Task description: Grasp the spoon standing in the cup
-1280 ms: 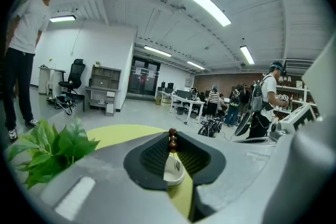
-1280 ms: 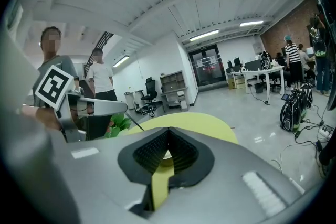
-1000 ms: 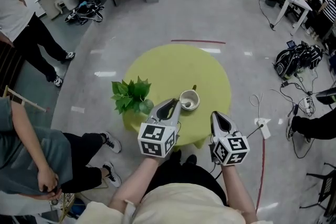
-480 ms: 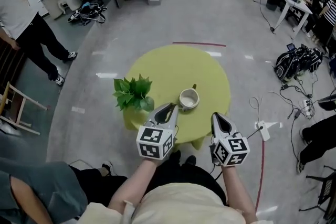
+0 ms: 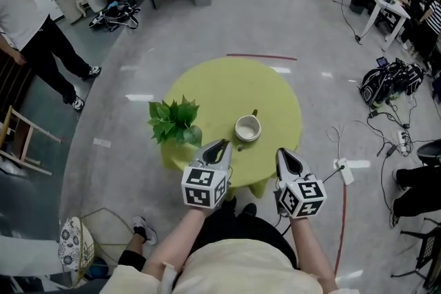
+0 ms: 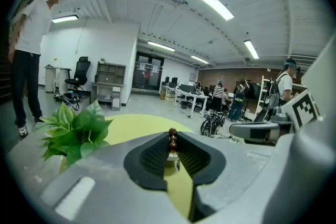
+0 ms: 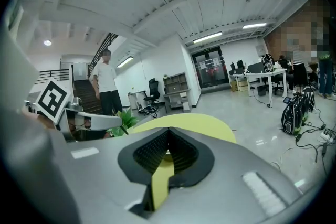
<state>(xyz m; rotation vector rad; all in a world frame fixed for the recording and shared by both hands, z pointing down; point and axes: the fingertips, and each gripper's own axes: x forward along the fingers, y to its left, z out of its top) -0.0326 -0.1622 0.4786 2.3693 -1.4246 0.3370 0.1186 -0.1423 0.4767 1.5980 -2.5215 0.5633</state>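
Observation:
A white cup (image 5: 247, 128) stands on the round yellow-green table (image 5: 227, 86), near its front edge. The spoon's dark handle (image 5: 253, 114) sticks up out of the cup's far side. In the left gripper view its brown beaded tip (image 6: 171, 136) shows through the narrow gap between the jaws, with the cup beyond them. My left gripper (image 5: 222, 144) hovers just short of the cup, a little to its left, jaws slightly apart and holding nothing. My right gripper (image 5: 283, 152) hangs at the table's front right edge, jaws shut and empty.
A leafy green plant (image 5: 173, 122) stands on the table just left of my left gripper. A person (image 5: 31, 31) stands at the far left near a folding chair (image 5: 21, 141). Bags and cables (image 5: 389, 76) lie on the floor at right.
My left gripper has drawn back a little from the cup toward me. The seated person at lower left has gone out of view. The right gripper has hardly moved.

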